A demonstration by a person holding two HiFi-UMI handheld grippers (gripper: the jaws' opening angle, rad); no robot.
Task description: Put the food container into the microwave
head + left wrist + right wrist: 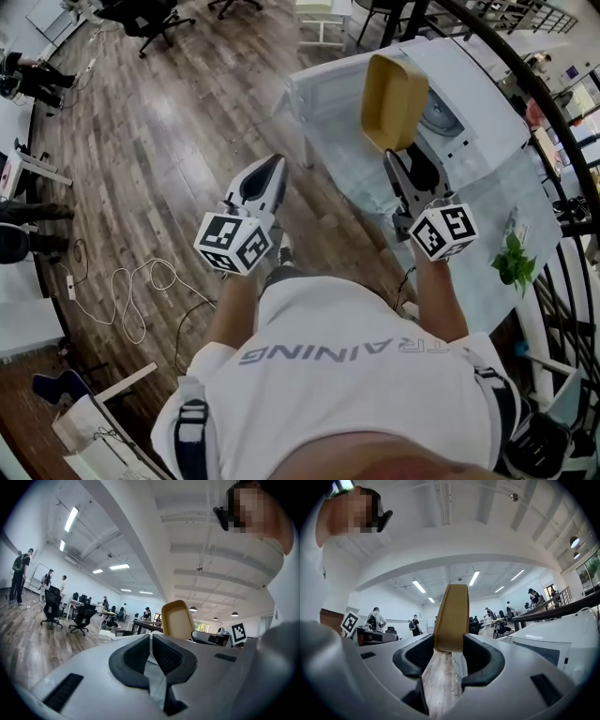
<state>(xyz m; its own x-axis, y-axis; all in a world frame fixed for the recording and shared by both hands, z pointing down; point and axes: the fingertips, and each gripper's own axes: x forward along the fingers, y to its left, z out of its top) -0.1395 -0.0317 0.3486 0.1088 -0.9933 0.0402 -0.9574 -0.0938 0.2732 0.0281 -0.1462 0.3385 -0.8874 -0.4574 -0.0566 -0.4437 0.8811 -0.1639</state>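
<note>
The food container (394, 98) is a tan, shallow tub held on edge, its open side toward the left. My right gripper (405, 155) is shut on its lower rim. In the right gripper view the container (451, 616) stands upright between the dark pads (480, 656) of the right gripper (450, 644). The white microwave (466, 131) sits on the covered table just beyond it, and shows at the right (543, 649). My left gripper (270, 167) hangs over the wood floor, shut and holding nothing (151, 641). From there the container (178, 620) shows ahead.
The table (328, 94) has a pale cloth and its corner juts toward me. A black curved railing (562, 122) runs along the right. A small green plant (513, 262) stands near it. A white cable (131, 291) lies on the floor. Office chairs (150, 19) stand far off.
</note>
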